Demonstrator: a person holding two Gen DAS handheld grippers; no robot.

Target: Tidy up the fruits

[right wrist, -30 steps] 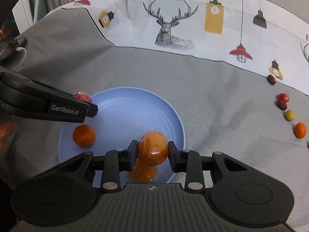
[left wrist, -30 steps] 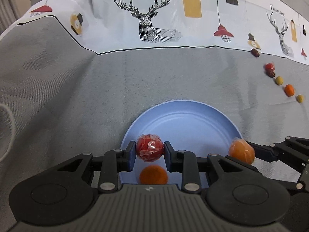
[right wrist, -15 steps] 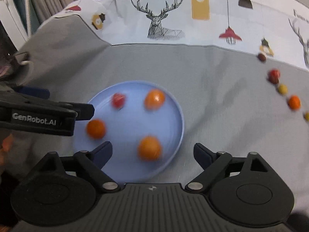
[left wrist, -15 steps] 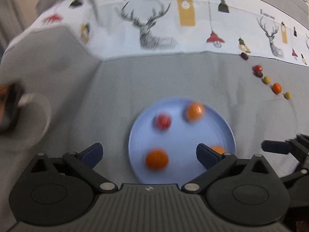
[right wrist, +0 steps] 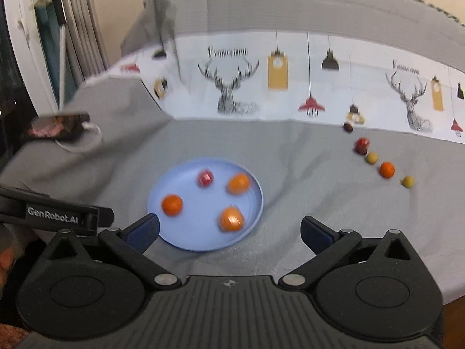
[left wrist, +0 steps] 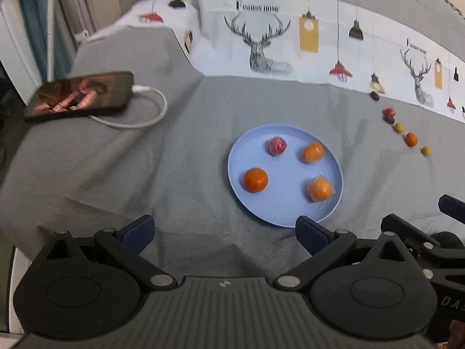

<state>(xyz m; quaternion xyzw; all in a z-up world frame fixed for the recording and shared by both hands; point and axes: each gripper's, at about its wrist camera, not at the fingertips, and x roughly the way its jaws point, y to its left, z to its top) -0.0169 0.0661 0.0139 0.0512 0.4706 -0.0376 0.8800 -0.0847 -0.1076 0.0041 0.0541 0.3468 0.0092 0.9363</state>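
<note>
blue plate (four fruits), left gripper spread, empty

The left hand-held gripper hangs spread wide near a blue plate holding four fruits.

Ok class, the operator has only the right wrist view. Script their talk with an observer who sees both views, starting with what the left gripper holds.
Operator: Is the left gripper holding fruit?
Observer: No, the left gripper is open, with nothing between its jaws.
Operator: What is that dark blur far left?
Observer: A phone, screen lit, with a white cable plugged in.
</note>
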